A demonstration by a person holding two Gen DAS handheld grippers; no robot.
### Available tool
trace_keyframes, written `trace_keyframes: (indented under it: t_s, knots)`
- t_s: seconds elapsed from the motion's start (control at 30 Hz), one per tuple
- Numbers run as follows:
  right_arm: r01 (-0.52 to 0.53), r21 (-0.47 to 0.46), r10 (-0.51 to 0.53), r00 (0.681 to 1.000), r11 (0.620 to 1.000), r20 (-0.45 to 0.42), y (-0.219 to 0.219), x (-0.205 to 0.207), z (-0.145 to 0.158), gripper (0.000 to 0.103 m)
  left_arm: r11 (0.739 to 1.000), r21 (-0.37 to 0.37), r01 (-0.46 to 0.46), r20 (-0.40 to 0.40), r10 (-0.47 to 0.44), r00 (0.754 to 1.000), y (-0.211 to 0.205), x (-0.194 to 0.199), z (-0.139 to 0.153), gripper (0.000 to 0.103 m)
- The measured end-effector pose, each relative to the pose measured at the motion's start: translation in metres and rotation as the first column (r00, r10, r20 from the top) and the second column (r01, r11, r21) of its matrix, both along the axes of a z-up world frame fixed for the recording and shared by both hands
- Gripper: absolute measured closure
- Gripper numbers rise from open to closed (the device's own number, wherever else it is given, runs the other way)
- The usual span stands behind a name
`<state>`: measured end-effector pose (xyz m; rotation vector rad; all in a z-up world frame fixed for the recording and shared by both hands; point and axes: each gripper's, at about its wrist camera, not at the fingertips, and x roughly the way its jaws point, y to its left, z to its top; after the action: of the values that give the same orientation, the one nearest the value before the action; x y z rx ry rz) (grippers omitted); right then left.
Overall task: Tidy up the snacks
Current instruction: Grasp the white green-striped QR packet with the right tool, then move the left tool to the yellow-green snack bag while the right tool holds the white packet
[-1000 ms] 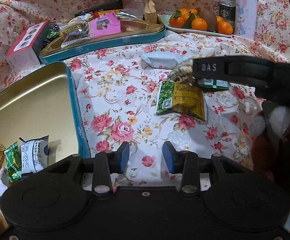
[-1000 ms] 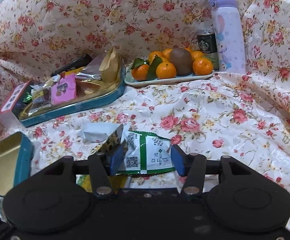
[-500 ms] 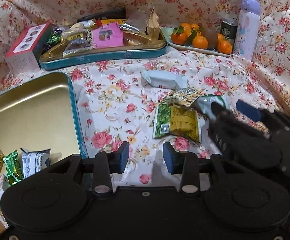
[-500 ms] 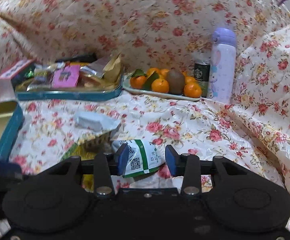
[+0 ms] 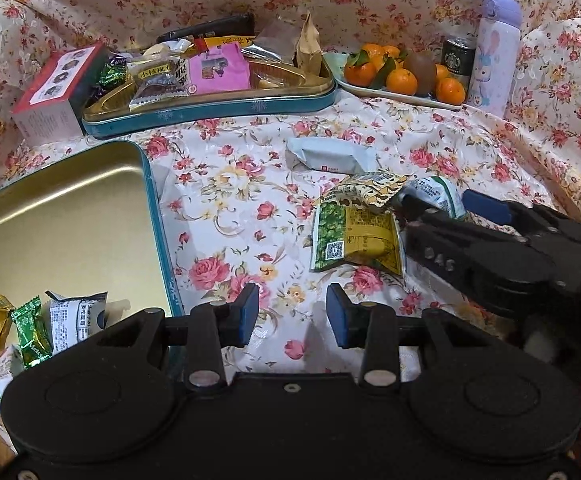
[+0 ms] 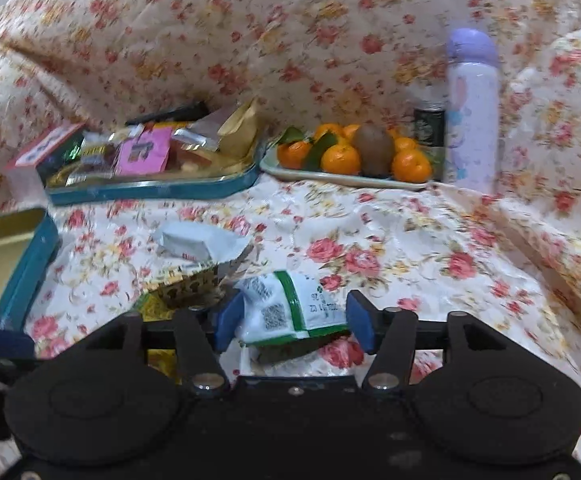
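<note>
Left wrist: left gripper [image 5: 292, 314] is hovering spread, empty; near-left gold tin [image 5: 70, 216] is holding 5 wrapped snacks.
Right wrist: right gripper [image 6: 292, 322] jaws have just been opening, straddling the green-white packet [image 6: 286, 306] without pinching; far tin [image 6: 150, 190] is sitting full.

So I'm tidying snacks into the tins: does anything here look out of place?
Yes: four packets lie loose on the cloth, a pale packet, a patterned packet, a green-yellow packet, and a white-green packet between the right gripper's open jaws.

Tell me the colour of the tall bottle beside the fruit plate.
Pale lilac bottle with a purple cap, clearest from the left wrist view.
</note>
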<state>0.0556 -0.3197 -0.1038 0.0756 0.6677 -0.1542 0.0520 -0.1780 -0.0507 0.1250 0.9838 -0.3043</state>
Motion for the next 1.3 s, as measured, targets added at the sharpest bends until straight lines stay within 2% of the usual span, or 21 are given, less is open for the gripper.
trace_keyframes:
  t_s: [0.2,0.37,0.6,0.7,0.83,1.03,1.3]
  knots:
    - [-0.041,-0.006,0.041,0.999,0.999,0.006,-0.002,0.007,-0.010,0.042,1.000,-0.001,0.007,0.008,-0.007,1.000,-0.001,0.002,0.002,0.056]
    - [-0.045,0.002,0.045,0.999,0.999,0.025,-0.002,0.004,-0.011,0.048,1.000,-0.010,0.004,0.030,-0.004,1.000,-0.006,0.015,0.010,0.056]
    - [-0.014,0.087,0.008,0.998,0.996,0.064,-0.012,-0.003,-0.011,0.049,0.999,-0.035,0.000,0.010,0.001,1.000,-0.017,0.040,0.014,0.056]
    - [-0.012,0.076,0.008,0.998,0.997,0.060,-0.009,-0.002,-0.011,0.049,0.999,-0.035,0.003,0.014,-0.002,1.000,-0.025,0.048,0.015,0.056]
    - [-0.002,0.108,-0.006,0.997,0.994,0.072,-0.013,-0.004,-0.012,0.050,0.999,-0.037,0.031,-0.034,-0.032,0.999,-0.037,0.057,0.011,0.056]
    - [0.025,0.155,-0.041,0.994,0.988,0.099,-0.018,-0.009,-0.012,0.050,0.999,0.014,0.038,-0.070,-0.037,0.997,-0.052,0.063,-0.001,0.056]
    - [0.025,0.171,-0.042,0.994,0.985,0.099,-0.019,-0.009,-0.012,0.050,1.000,-0.011,0.006,-0.120,-0.007,0.993,-0.044,0.067,-0.004,0.053]
